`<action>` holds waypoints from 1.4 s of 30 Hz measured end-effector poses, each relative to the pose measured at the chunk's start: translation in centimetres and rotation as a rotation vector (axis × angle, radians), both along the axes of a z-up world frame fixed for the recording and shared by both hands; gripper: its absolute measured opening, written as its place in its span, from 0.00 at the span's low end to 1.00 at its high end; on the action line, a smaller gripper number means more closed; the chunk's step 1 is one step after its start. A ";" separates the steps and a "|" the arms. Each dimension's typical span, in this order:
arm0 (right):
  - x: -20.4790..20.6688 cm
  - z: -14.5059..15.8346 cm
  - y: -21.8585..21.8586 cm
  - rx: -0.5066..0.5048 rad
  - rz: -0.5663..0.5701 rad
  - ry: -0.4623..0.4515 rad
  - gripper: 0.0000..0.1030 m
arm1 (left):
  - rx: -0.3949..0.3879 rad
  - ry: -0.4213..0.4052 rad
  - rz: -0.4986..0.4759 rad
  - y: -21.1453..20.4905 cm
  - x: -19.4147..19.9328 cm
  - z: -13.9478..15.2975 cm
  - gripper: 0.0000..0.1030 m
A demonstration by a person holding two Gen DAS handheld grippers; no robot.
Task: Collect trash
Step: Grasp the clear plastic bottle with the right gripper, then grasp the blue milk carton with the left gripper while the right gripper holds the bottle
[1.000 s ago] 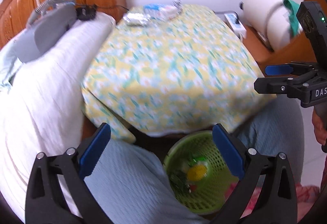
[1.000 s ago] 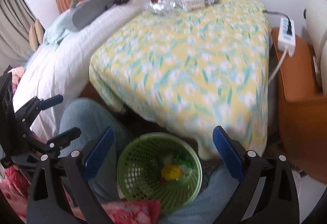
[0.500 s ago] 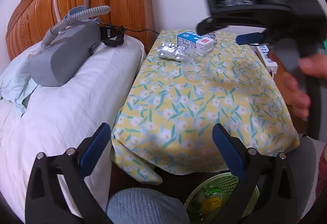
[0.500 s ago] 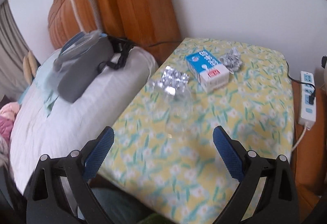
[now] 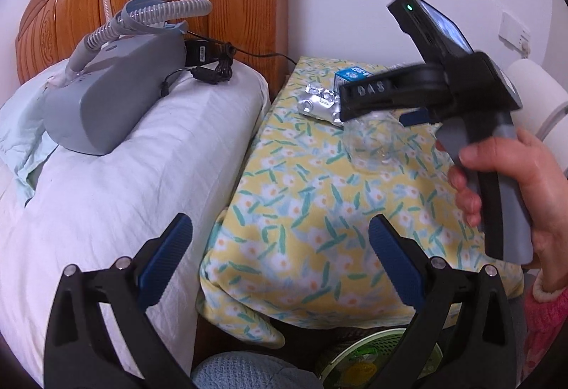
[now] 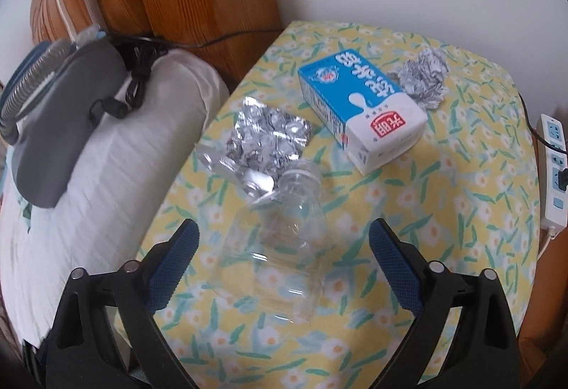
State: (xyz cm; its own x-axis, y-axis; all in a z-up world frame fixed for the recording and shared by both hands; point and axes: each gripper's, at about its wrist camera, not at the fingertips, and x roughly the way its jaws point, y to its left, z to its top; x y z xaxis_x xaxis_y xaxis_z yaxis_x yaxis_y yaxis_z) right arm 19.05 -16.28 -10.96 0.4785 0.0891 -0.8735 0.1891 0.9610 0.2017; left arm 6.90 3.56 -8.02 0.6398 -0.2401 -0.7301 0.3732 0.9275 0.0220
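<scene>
While my right gripper (image 6: 282, 254) is narrowing, pads still apart around the clear bottle (image 6: 280, 239), I am lining up the pick; my left gripper (image 5: 280, 261) is waiting wide, holding nothing.

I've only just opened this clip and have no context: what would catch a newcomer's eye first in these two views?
The trash on the flowered tablecloth: a clear plastic bottle lying just ahead of the open right gripper, crumpled foil at its neck, a blue-and-white milk carton behind, a paper ball beyond that. Left of the table, a grey machine with a hose sits on a white pillow.
</scene>
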 end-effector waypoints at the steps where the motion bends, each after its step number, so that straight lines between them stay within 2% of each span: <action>1: -0.1 -0.3 -0.3 0.018 0.008 0.010 0.82 | -0.002 -0.001 0.000 0.0 0.2 0.0 0.92; 7: -0.8 -1.3 -1.4 0.137 0.059 0.028 0.63 | 0.002 -0.002 0.004 -0.5 1.9 0.0 0.92; 18: -2.2 -1.0 -1.9 0.132 0.097 0.000 0.60 | -0.015 0.041 0.019 -2.0 4.3 -0.3 0.92; 24: -4.3 -0.2 -4.1 0.156 0.073 -0.038 0.60 | -0.022 0.058 -0.001 -3.7 5.5 -0.1 0.92; 29: -6.5 0.5 -5.9 0.124 0.066 -0.048 0.60 | -0.024 0.072 -0.020 -5.5 6.0 -0.4 0.92; 35: -9.0 1.0 -7.6 0.059 0.070 -0.045 0.60 | -0.021 0.087 -0.046 -8.7 7.1 -0.2 0.92; 42: -11.2 1.3 -9.4 0.044 0.054 -0.069 0.60 | -0.018 0.163 -0.026 -14.9 11.8 0.7 0.92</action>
